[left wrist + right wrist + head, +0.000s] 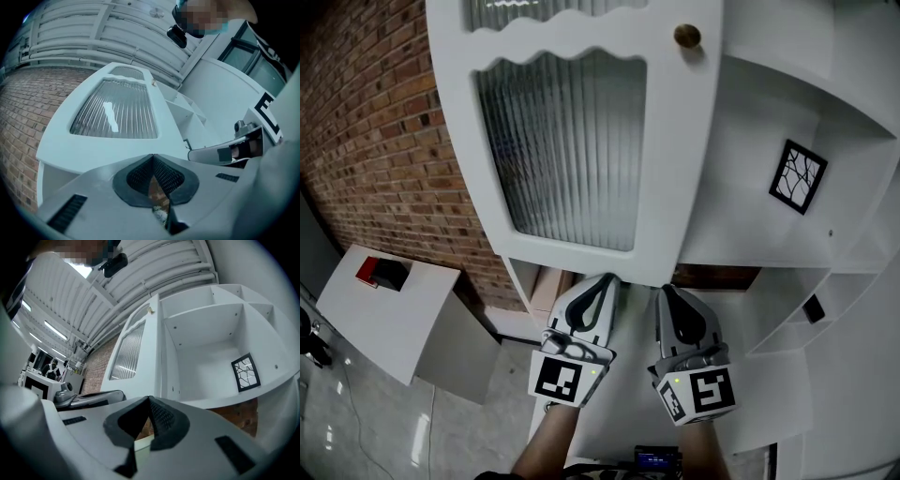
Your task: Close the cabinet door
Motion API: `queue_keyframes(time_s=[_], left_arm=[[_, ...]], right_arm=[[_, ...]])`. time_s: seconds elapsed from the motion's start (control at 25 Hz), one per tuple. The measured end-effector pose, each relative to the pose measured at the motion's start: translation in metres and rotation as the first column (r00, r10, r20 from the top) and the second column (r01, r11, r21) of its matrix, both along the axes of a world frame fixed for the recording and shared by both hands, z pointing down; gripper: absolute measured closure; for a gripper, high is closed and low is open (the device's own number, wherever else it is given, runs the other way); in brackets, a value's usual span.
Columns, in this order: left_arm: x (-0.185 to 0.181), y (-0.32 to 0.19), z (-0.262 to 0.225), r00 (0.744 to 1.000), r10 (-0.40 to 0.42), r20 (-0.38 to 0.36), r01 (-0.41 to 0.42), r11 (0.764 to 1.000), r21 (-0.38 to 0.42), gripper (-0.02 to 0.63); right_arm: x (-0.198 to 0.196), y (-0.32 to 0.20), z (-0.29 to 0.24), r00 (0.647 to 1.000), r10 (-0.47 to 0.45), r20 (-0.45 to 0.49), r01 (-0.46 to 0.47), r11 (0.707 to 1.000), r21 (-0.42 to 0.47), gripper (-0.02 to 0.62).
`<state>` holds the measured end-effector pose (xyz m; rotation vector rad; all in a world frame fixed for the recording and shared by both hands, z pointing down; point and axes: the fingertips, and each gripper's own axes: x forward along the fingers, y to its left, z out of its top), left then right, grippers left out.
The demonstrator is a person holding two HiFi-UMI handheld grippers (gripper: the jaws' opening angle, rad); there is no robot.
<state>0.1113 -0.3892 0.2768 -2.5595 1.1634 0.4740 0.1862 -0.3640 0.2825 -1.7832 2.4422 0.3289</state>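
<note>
The white cabinet door [572, 141] with ribbed glass and a brass knob [687, 37] stands swung out from the white cabinet [750, 169]. Both grippers sit side by side just below the door's bottom edge. My left gripper [605, 278] is shut with nothing held, its tips close to that edge; I cannot tell whether they touch it. My right gripper [664, 291] is also shut and empty. In the left gripper view the door [112, 115] fills the space ahead of the left gripper [153, 157]. The right gripper [149, 398] faces the door's edge [157, 348] and the bare shelves [206, 348].
A framed black-and-white picture [797, 176] leans inside the cabinet. A brick wall [384, 141] runs along the left. A low white table [356, 319] at the lower left carries a red and black object [380, 272]. More white shelves [825, 309] lie to the right.
</note>
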Motion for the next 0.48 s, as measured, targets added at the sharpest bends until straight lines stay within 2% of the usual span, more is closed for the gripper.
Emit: queue_keyframes(time_s=[0.48], left_arm=[[0.008,-0.018,0.001,0.999,-0.04,0.014,0.04,0.999,-0.009,0.592]], right_arm=[[0.011,-0.026,0.001,0.998,-0.051,0.04,0.051,0.999,0.003,0.594]])
